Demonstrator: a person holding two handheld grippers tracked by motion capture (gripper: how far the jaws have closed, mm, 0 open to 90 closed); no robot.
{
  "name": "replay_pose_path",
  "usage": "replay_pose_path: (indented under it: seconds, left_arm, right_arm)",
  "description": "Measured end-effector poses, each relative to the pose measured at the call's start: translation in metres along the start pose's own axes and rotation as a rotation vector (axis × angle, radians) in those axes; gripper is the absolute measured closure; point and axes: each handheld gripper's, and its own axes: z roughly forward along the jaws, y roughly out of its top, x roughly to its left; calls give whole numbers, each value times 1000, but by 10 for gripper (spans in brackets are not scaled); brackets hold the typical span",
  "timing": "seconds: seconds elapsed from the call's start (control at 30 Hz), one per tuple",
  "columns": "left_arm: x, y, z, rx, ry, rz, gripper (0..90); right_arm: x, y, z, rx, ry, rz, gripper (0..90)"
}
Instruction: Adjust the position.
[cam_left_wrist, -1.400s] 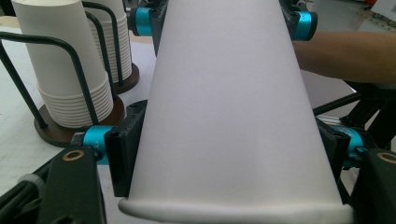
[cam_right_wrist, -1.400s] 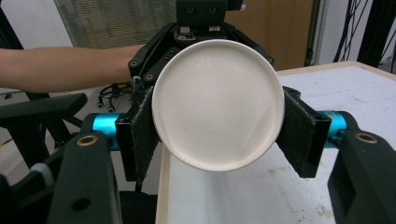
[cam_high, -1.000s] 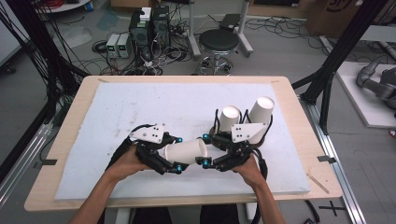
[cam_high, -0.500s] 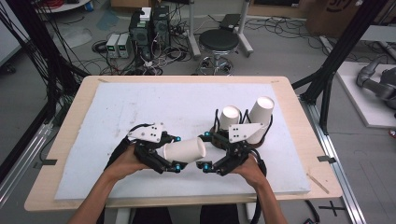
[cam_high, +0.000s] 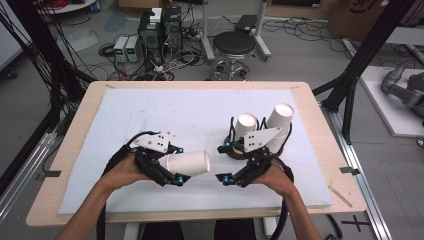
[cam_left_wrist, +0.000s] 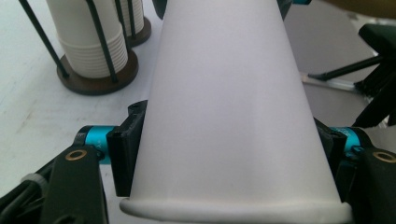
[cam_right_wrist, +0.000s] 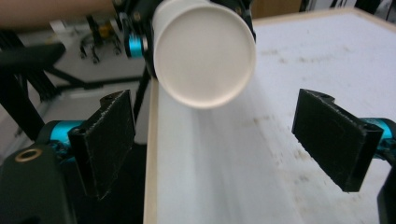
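Jaws: the left gripper was clamped on a white paper cup held sideways above the white mat, base pointing toward the right gripper, whose jaws had just been opening and stood wide apart w/ nothing between them. Cup sat just left of the right gripper, and nearer the person than the two cup stacks in wire holders. Step in hand, probably: a hand-over, or pulling one cup off a nested pair. Next move calls for the right jaws to line up on the cup's base end, then close — gently, paper crushes. Couldn't tell whether one cup or several were nested; the cup's mouth was cut off in the left gripper view.
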Motion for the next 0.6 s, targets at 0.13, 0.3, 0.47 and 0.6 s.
replay_pose_path:
  seconds: [0.13,0.3,0.47,0.6]
  left_arm:
    - [-1,4,-4,85,3,3,297]
    - [-2,8,-4,217,8,14,298]
    - [-1,14,-5,316,11,28,297]
    - [-1,18,-5,367,15,26,297]
  right_arm:
    - [-2,1,0,80,-6,-12,140]
    - [-3,6,4,213,-26,-44,140]
    - [-1,14,11,344,-29,-86,141]
    - [1,21,17,423,-29,-113,142]
